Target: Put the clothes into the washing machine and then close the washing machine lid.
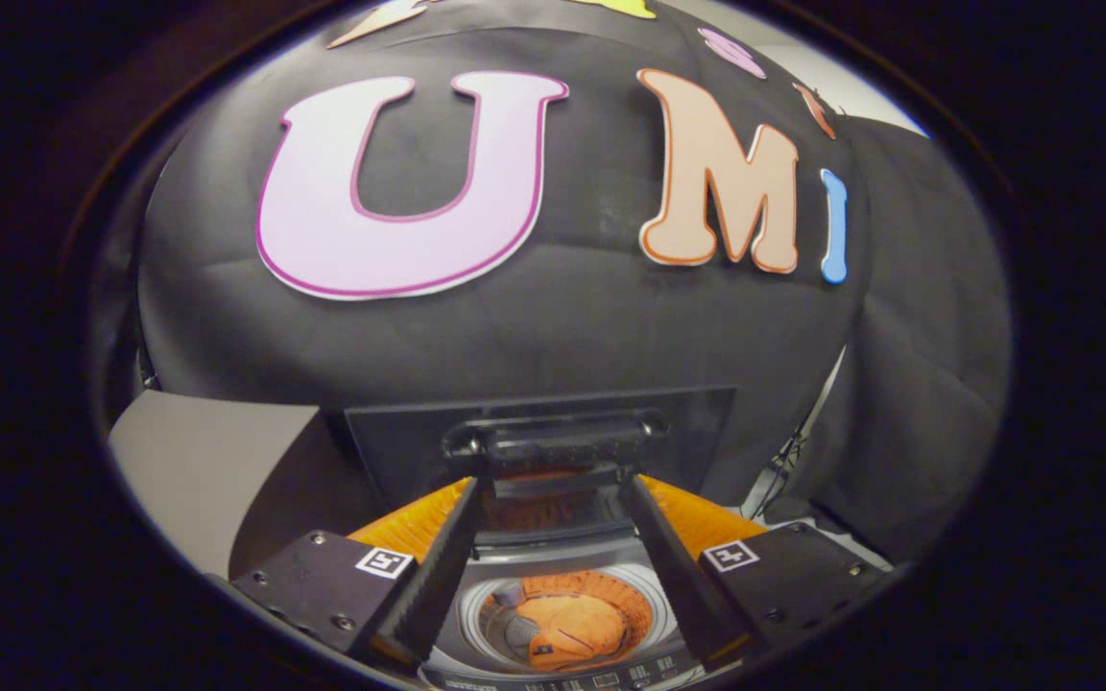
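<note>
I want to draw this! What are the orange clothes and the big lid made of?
The orange clothes in the drum look like soft cloth: matte and crumpled. The raised lid looks like dark, smooth plastic or glass; its glossy face mirrors the orange, so I can't tell which. The open gripper has its ridged black fingers reaching up to the lid's handle.

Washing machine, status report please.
Fingers open, tips at the raised lid's handle. Orange clothes in the drum. Lid upright, not yet closed. Nothing in the way.

Grey panel (207, 461) – beside orange surface (707, 518).
</note>
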Action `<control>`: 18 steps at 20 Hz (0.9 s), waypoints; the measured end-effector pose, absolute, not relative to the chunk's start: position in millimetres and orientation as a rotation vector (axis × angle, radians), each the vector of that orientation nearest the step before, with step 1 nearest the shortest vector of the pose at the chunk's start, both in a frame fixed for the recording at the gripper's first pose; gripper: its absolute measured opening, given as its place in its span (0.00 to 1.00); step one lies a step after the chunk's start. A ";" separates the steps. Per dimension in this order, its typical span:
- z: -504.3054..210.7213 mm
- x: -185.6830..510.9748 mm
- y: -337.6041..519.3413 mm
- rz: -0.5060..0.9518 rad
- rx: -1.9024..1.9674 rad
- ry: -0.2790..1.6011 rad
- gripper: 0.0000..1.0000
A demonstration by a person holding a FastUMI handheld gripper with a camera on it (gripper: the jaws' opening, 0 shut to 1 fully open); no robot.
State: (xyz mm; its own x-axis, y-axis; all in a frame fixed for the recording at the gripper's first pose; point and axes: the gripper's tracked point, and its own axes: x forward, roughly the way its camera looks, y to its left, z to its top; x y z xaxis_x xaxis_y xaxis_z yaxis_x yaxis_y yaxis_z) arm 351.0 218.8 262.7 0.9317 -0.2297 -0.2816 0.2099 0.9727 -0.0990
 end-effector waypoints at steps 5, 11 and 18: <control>307.9 394.8 246.9 -0.187 -0.075 0.194 0.95; 314.5 448.3 263.6 -0.170 -0.120 0.198 0.95; 284.8 481.7 259.9 -0.178 -0.095 0.269 0.95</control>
